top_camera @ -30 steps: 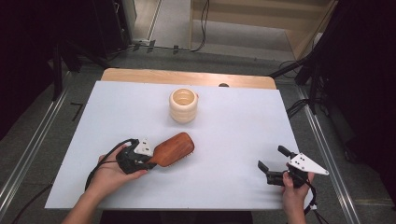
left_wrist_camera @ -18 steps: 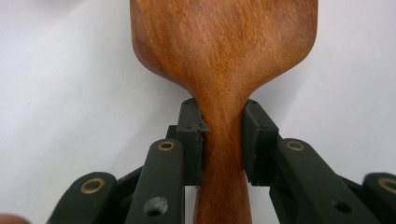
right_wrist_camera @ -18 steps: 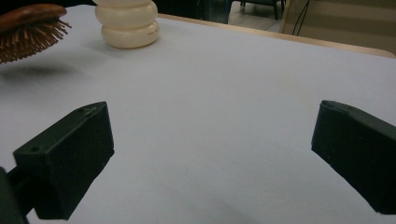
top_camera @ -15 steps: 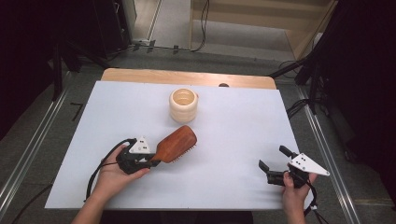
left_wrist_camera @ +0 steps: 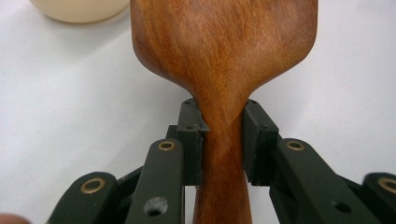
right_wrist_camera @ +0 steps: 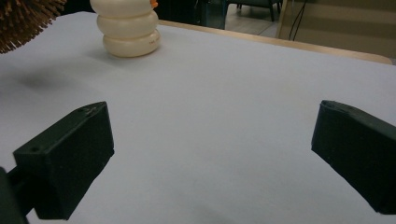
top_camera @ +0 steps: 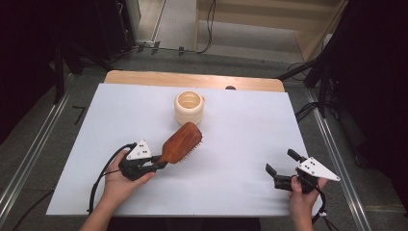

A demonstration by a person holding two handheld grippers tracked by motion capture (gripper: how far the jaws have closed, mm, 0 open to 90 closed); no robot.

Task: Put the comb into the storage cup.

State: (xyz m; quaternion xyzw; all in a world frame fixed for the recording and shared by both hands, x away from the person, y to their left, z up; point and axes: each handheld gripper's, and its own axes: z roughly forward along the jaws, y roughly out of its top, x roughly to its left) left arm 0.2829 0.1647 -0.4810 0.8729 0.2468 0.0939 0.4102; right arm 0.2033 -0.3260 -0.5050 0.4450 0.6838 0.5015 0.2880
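A brown wooden hairbrush (top_camera: 183,141) hangs just above the white table, bristles down, its head aimed at a cream ribbed cup (top_camera: 189,108). My left gripper (top_camera: 161,162) is shut on the brush's narrow neck. In the left gripper view the two pads press both sides of the brush (left_wrist_camera: 224,46) where it narrows, at my left gripper (left_wrist_camera: 223,130), and the cup (left_wrist_camera: 79,9) peeks in at top left. My right gripper (top_camera: 280,161) rests at the front right, open and holding nothing. In the right gripper view, my right gripper (right_wrist_camera: 224,154) spans bare table, with the brush's bristles (right_wrist_camera: 23,18) and the cup (right_wrist_camera: 128,28) far off.
The white table sheet (top_camera: 240,134) ends at a wooden strip (top_camera: 192,79) at the back. Metal rails run along both sides of the table on the floor. A black cable (top_camera: 103,173) loops from the left gripper near the front edge.
The brush has swung in my left gripper: its head now points farther away, closer to the cup. The right gripper has stayed put.
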